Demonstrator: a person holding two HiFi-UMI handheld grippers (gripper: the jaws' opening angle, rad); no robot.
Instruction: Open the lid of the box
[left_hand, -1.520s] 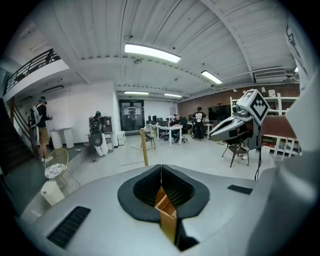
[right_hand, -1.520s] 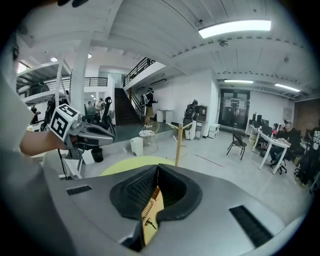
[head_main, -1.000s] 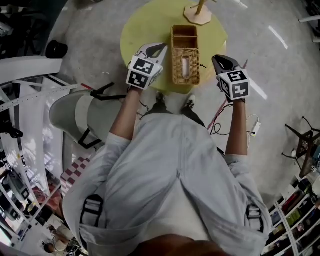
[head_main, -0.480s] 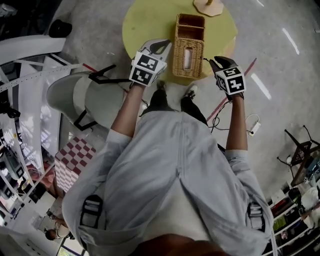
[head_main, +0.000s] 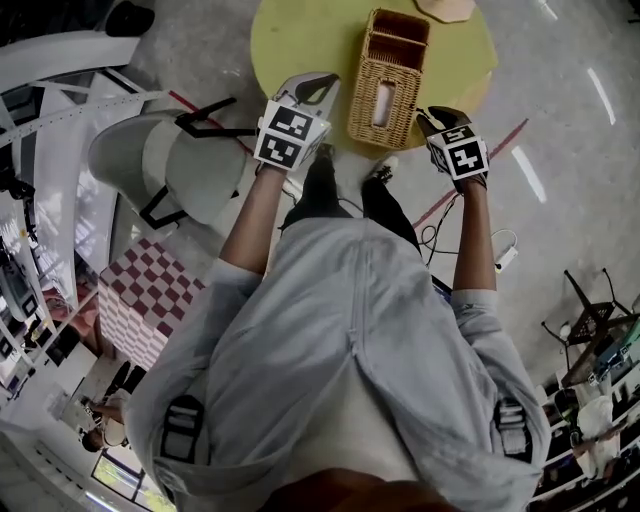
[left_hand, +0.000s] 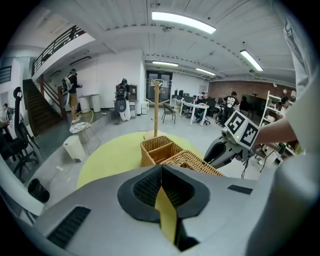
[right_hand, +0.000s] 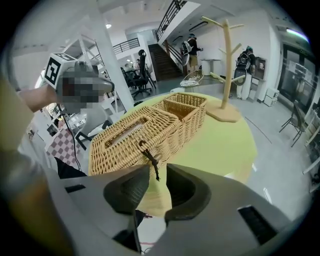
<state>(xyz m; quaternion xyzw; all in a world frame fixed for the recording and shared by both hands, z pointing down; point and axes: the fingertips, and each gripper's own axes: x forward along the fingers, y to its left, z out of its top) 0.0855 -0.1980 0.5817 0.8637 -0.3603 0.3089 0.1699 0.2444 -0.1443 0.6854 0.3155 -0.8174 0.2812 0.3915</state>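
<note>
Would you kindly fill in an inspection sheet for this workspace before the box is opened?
Surface: round yellow table.
Job's things: wicker box, lid down, cord loop on its side.
Clutter: wooden stand at the table's far edge.
Grippers: left gripper jaws together, empty; right gripper jaws apart, just been opening, pressing nothing, cord ahead of the gap.
Cables: power strip and leads on the floor.
Surroundings: grey chair beside the table; people far off.

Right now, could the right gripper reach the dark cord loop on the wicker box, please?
Probably yes: the right gripper has just been opening its jaws, nothing is between them, and the cord loop on the wicker box hangs just ahead of their gap, unobstructed.
</note>
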